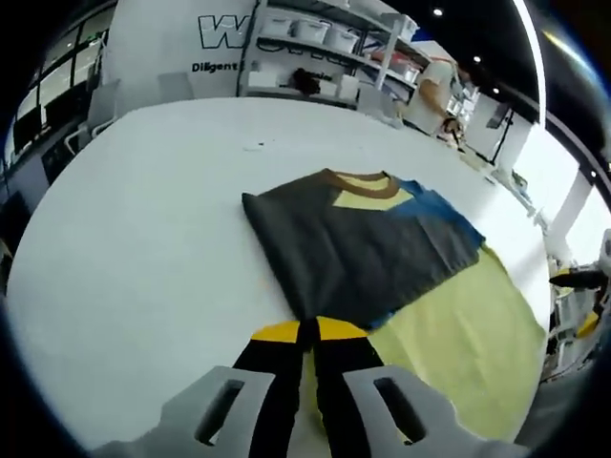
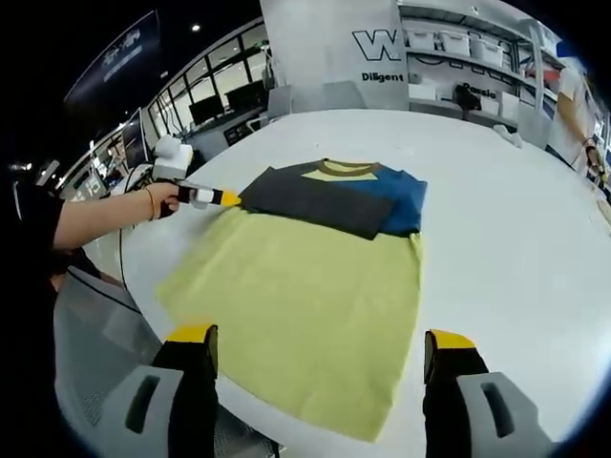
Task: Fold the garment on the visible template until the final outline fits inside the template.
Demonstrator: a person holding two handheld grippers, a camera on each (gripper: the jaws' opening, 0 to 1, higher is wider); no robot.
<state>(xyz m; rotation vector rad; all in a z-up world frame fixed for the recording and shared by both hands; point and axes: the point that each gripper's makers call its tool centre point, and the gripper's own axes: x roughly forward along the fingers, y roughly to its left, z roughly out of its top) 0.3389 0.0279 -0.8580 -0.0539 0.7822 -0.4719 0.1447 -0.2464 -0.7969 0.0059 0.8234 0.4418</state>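
A white table (image 2: 535,239) holds a partly folded garment (image 2: 315,286), a shirt that is mostly pale yellow with a dark grey panel, a blue sleeve and a brown collar. In the right gripper view, the upper part of the shirt is folded over: the dark grey panel (image 2: 315,198) lies across the top, the blue sleeve (image 2: 403,200) sits beside it, and the yellow body spreads down toward the camera, its lower edge near the table edge.

The right gripper (image 2: 320,348) hovers above the near hem with its yellow-tipped black jaws spread wide apart, holding nothing. The yellow cloth is visible in the space between them.

The left gripper (image 2: 225,198) appears at the left of that view, held by a person's hand (image 2: 164,200) with a bare forearm. Its yellow tips meet at the corner of the dark grey fold. In the left gripper view, the left gripper (image 1: 310,330) has its jaws pressed together right at the edge of the dark grey panel (image 1: 353,253); whether cloth is pinched between them cannot be told.

Behind the table stand shelves (image 1: 325,48) with white bins and a white wall sign (image 2: 382,48).
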